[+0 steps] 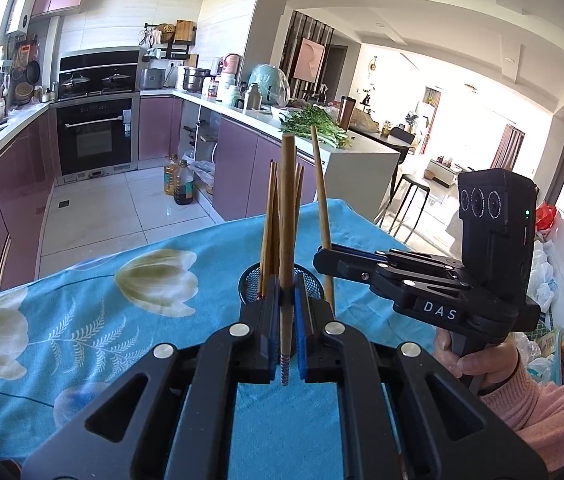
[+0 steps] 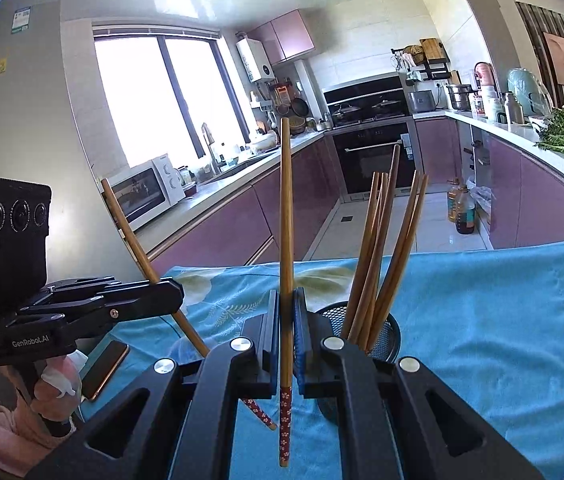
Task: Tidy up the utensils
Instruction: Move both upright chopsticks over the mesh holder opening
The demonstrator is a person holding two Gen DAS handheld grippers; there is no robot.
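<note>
A black mesh cup (image 1: pixel 314 282) (image 2: pixel 386 332) stands on the blue flowered cloth and holds several wooden chopsticks (image 1: pixel 269 224) (image 2: pixel 378 248). My left gripper (image 1: pixel 287 300) is shut on one upright wooden chopstick (image 1: pixel 287 220), just in front of the cup. My right gripper (image 2: pixel 287 320) is shut on another upright chopstick (image 2: pixel 286 220) with a red patterned end, beside the cup. In the left wrist view the right gripper (image 1: pixel 322 258) holds its chopstick (image 1: pixel 322 208) at the cup's right rim. In the right wrist view the left gripper (image 2: pixel 176 294) holds its chopstick (image 2: pixel 142 256) tilted.
The table with the blue cloth (image 1: pixel 82 320) (image 2: pixel 502 320) ends at a far edge towards the kitchen floor. A phone (image 2: pixel 104 368) lies on the cloth at the left of the right wrist view. Purple cabinets and an oven (image 1: pixel 96 136) stand behind.
</note>
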